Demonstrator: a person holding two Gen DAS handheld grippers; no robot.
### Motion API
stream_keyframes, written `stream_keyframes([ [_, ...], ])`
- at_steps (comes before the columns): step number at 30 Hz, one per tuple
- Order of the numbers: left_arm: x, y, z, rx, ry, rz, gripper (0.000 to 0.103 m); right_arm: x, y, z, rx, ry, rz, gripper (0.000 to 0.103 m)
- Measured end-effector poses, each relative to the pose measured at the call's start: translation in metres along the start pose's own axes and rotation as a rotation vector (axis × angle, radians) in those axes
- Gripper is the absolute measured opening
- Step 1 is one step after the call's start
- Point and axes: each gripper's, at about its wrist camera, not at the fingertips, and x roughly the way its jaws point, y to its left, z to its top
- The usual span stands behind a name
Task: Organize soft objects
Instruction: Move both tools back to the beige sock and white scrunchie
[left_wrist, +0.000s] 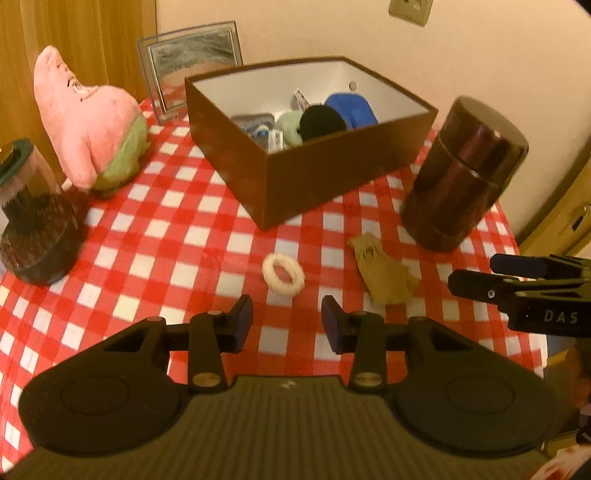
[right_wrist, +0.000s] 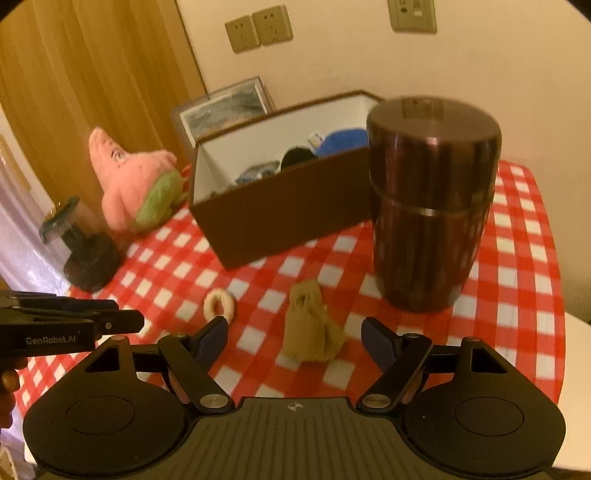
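A white fluffy ring (left_wrist: 283, 275) lies on the red checked tablecloth just beyond my left gripper (left_wrist: 287, 323), which is open and holds nothing. Right of the ring lies a crumpled tan cloth (left_wrist: 380, 275). In the right wrist view the same tan cloth (right_wrist: 312, 325) sits between and just beyond the fingers of my open right gripper (right_wrist: 293, 339), with the ring (right_wrist: 219, 304) to its left. A brown box (left_wrist: 314, 177) with white inside holds several soft items, among them a blue one and a black one. A pink plush (left_wrist: 90, 122) stands at the left.
A tall dark cylinder canister (left_wrist: 461, 173) stands right of the box. A dark jar with a clear top (left_wrist: 33, 221) is at the left edge. A picture frame (left_wrist: 192, 70) leans against the wall behind the box. The table's edge (right_wrist: 569, 332) falls off at the right.
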Motion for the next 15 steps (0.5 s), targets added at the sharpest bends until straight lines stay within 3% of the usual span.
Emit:
stream_keyframes([
  [15, 0.009, -0.007, -0.024, -0.003, 0.061, 0.013, 0.037, 0.011, -0.001, -0.027, -0.019, 0.071, -0.012, 0.079],
])
